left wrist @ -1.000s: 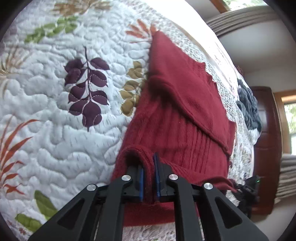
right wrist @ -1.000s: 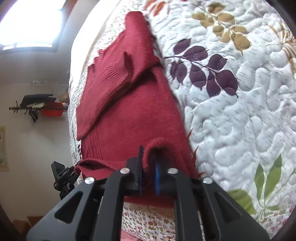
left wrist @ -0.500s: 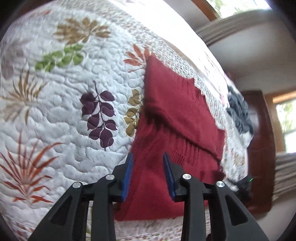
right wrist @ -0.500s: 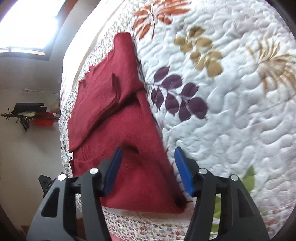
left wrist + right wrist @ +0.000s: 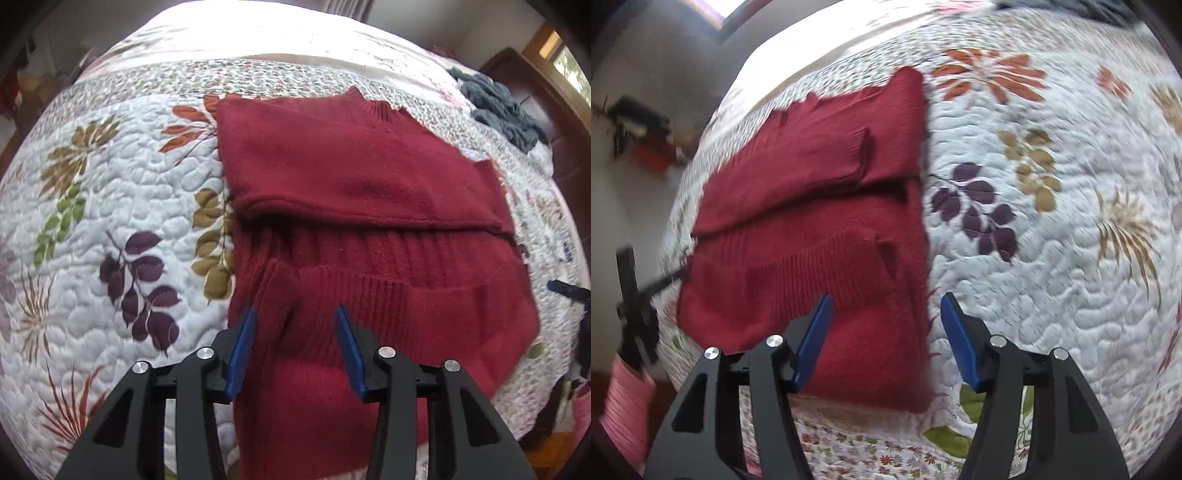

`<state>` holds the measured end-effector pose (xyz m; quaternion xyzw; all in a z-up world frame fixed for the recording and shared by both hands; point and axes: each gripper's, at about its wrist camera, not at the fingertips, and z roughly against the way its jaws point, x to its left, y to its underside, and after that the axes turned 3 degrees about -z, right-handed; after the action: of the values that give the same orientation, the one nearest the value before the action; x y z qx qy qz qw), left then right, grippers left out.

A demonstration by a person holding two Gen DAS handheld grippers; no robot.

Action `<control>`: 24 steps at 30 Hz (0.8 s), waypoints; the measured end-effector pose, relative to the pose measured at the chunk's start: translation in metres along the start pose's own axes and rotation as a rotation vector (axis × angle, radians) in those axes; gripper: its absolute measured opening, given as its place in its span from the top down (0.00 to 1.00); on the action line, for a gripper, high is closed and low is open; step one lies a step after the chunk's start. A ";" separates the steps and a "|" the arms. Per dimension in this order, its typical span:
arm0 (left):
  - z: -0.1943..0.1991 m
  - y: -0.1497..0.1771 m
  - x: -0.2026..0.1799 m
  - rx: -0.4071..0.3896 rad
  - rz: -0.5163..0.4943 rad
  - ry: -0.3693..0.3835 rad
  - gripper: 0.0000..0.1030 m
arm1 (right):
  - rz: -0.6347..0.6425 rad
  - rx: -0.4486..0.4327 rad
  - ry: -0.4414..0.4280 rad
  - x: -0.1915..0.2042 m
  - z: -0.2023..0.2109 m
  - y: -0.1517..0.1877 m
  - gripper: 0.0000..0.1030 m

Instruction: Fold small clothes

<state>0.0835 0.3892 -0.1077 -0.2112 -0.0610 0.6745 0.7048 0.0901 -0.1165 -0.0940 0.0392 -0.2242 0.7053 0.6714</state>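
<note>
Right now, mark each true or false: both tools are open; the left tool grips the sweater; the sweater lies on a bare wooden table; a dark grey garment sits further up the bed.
1. Both the left tool and right tool are open: true.
2. The left tool grips the red sweater: false, nothing is clamped.
3. The sweater lies on bare wood: false, on a leaf-print quilt.
4. A dark grey garment sits further up: true.

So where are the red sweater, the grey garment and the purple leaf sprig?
red sweater [image 5: 354, 173]: left wrist view, folded upper layer.
grey garment [image 5: 502, 107]: left wrist view, middle of the heap.
purple leaf sprig [image 5: 979, 206]: right wrist view, central leaves.
</note>
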 end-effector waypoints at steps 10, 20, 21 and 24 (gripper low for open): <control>0.001 -0.002 -0.004 -0.033 -0.009 0.045 1.00 | 0.105 0.003 -0.001 0.016 -0.019 -0.006 0.41; -0.021 0.000 -0.002 0.011 -0.014 0.023 0.81 | 0.210 0.047 0.031 0.029 -0.047 -0.026 0.40; -0.023 -0.001 -0.003 0.013 -0.014 0.027 0.78 | 0.215 0.058 0.033 0.030 -0.052 -0.028 0.40; -0.028 -0.002 -0.007 0.016 -0.023 0.024 0.80 | 0.228 0.091 0.085 0.031 -0.072 -0.033 0.40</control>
<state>0.0956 0.3762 -0.1309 -0.2128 -0.0495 0.6642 0.7150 0.1371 -0.0612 -0.1390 0.0141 -0.1661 0.7875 0.5933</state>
